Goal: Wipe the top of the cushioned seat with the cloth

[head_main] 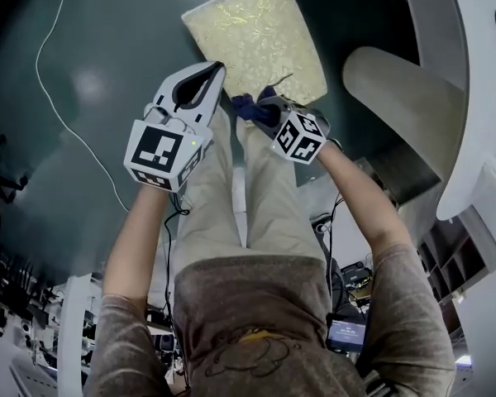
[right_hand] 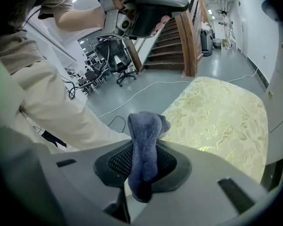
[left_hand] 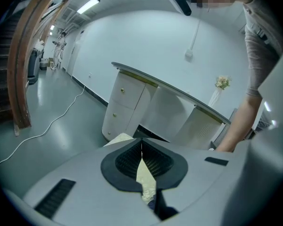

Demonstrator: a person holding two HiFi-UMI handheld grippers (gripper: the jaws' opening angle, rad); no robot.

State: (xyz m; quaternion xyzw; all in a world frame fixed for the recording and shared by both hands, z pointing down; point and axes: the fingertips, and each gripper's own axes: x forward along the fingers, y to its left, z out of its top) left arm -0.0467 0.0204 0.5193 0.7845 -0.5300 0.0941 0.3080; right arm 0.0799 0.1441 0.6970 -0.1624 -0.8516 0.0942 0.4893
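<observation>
The cushioned seat (head_main: pixel 256 35) has a pale gold patterned top and stands just beyond my knees. My right gripper (head_main: pixel 263 107) hovers at the seat's near edge, shut on a blue cloth (head_main: pixel 245 106). In the right gripper view the cloth (right_hand: pixel 144 126) is bunched upright between the jaws of the right gripper (right_hand: pixel 144 147), and the seat (right_hand: pixel 221 117) spreads ahead to the right. My left gripper (head_main: pixel 205 74) is held beside the seat's near left corner, its jaws pressed together with nothing in them. A sliver of seat (left_hand: pixel 146 178) shows behind the left gripper (left_hand: pixel 141 145).
A white cable (head_main: pixel 58 98) snakes over the grey floor at left. A curved white counter (head_main: pixel 397 89) stands right of the seat, with drawers (left_hand: pixel 122 107). A wooden staircase (right_hand: pixel 179 46) and an office chair (right_hand: pixel 120 65) lie further off. The person's legs (head_main: pixel 231 197) are directly below.
</observation>
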